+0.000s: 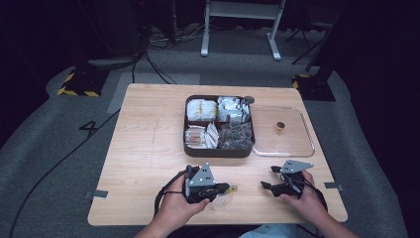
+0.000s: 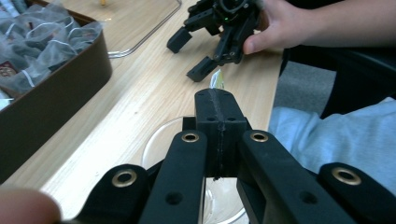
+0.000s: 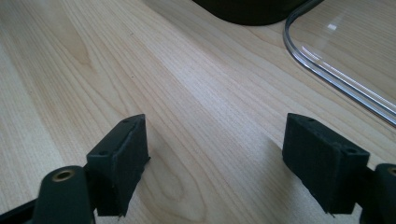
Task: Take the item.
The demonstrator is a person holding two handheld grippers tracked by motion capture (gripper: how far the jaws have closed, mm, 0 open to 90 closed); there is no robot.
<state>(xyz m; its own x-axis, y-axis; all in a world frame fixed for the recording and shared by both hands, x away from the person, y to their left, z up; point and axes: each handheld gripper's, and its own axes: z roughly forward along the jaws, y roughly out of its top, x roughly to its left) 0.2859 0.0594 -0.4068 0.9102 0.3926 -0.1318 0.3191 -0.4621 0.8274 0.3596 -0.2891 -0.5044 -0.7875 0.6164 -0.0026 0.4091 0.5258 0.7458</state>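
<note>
Yellowish tea-bag tag [image 1: 231,188] is sticking from the left gripper [image 1: 224,189], pinched tight over the glass cup [image 2: 159,149] for dropping in; right gripper [image 1: 269,177] is waiting wide open, empty.

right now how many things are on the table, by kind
compartment box: 1
clear lid: 1
clear glass cup: 1
small yellowish packet: 1
left claw, shut on the packet: 1
right claw, open: 1
total: 6
</note>
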